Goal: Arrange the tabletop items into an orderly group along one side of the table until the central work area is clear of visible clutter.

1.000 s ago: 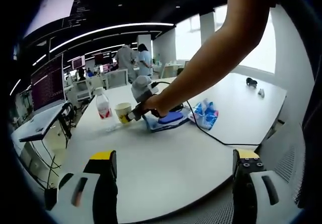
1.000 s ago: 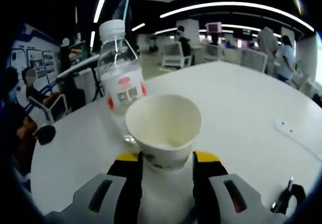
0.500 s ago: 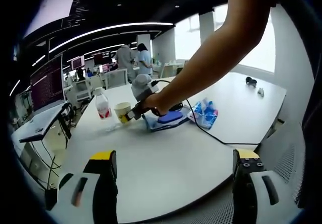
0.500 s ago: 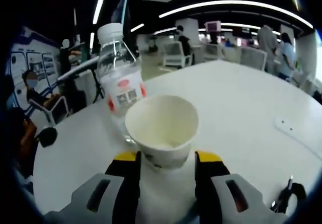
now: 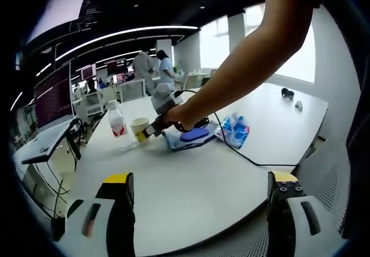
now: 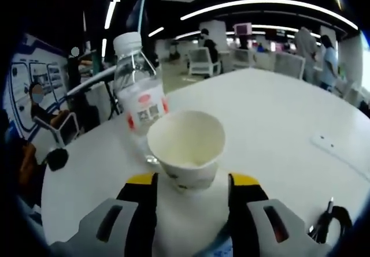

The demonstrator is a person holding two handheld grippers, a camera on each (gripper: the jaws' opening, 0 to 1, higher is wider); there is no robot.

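A white paper cup (image 6: 186, 150) stands upright on the white table (image 6: 277, 112), just in front of a clear water bottle (image 6: 140, 104) with a red label. My right gripper (image 6: 192, 182) is open, its yellow-tipped jaws flanking the cup's base with a small gap on each side. From the left gripper view, the person's hand holds the right gripper (image 5: 149, 133) at the cup (image 5: 139, 129), with the bottle (image 5: 117, 121) beside it. My left gripper (image 5: 199, 182) hangs open over the table's near edge with nothing between its jaws.
A blue object (image 5: 193, 134) lies on a pale cloth behind the hand, and a blue-white packet (image 5: 236, 130) lies beside it. A black cable (image 5: 243, 156) trails toward the near edge. Small dark items (image 5: 288, 93) sit far right. Chairs and people stand beyond the table.
My right gripper's jaws have spread a little and no longer press the cup; that view has drawn back slightly. The left gripper has stayed still.
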